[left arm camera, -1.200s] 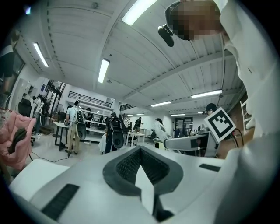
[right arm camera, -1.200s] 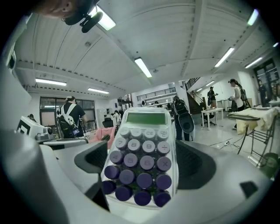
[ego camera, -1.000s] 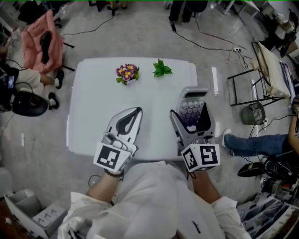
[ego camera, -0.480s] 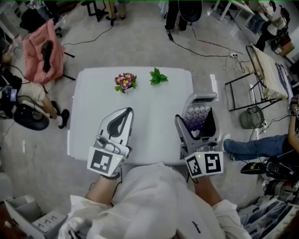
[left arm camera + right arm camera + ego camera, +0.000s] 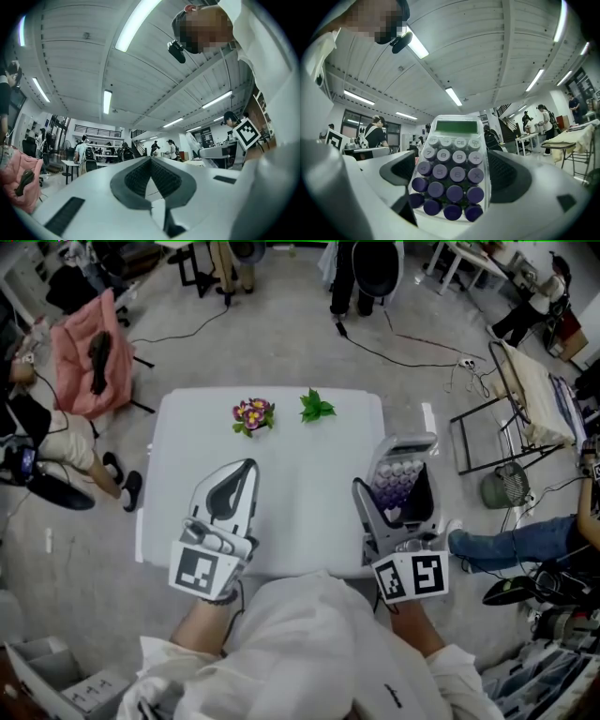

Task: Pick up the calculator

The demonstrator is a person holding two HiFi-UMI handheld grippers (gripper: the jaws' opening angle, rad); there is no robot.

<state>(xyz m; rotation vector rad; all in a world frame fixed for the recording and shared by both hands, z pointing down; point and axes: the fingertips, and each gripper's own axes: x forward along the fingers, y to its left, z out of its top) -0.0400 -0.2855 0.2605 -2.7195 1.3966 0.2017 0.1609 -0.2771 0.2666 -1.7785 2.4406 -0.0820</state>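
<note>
The right gripper (image 5: 451,197) is clamped on the calculator (image 5: 453,161); its keys read CE, 7, 8, 9. The left gripper (image 5: 151,161) has its jaws together, holding nothing.

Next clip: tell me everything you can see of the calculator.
The calculator is a pale, clear-cased plastic unit with a green display at its top and rows of round keys, grey above, purple below. It sits between the jaws of the right gripper, dark pads clamping its long sides, keys facing that gripper's camera, display end farthest out.
</note>
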